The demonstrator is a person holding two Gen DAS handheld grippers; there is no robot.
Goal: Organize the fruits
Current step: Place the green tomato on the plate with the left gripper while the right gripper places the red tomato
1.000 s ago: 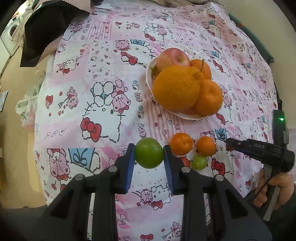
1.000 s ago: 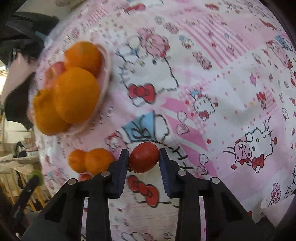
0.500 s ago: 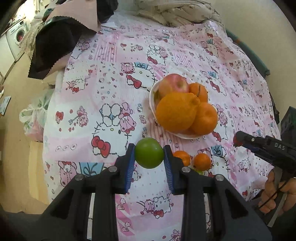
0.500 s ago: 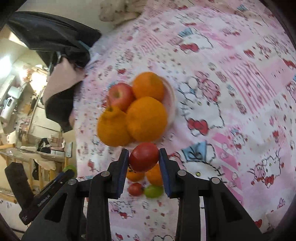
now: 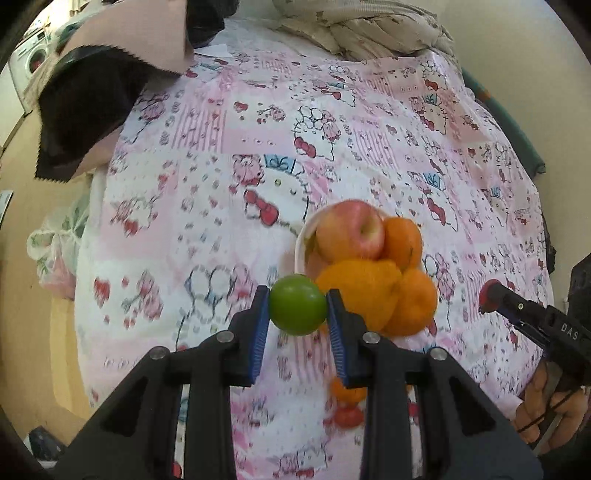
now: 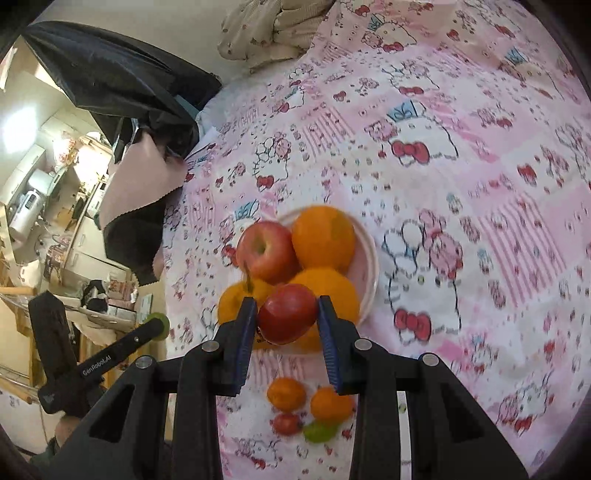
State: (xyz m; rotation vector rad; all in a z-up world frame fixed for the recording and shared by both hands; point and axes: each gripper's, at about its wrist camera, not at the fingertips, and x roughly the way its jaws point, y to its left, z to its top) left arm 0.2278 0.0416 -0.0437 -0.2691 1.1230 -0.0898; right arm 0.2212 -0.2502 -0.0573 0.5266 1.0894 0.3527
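Note:
My left gripper (image 5: pixel 297 317) is shut on a green round fruit (image 5: pixel 297 304), held above the cloth just left of the pink plate (image 5: pixel 301 243). The plate holds a red apple (image 5: pixel 349 230) and several oranges (image 5: pixel 360 291). My right gripper (image 6: pixel 286 320) is shut on a red fruit (image 6: pixel 287 312), held in the air over the near edge of the plate (image 6: pixel 369 258). Two small oranges (image 6: pixel 286 393), a small red fruit (image 6: pixel 287 423) and a small green fruit (image 6: pixel 320 430) lie on the cloth below the plate.
A pink cartoon-print cloth (image 5: pixel 258 147) covers the surface. A black and pink fabric (image 5: pixel 85 107) hangs over its far left corner, and a bundled beige cloth (image 5: pixel 362 29) lies at the far edge. The left gripper's side shows in the right wrist view (image 6: pixel 110 358).
Both grippers have risen and drawn back with their fruits, so the plate now sits lower and nearer the fingertips in each view. The right gripper swung over the plate.

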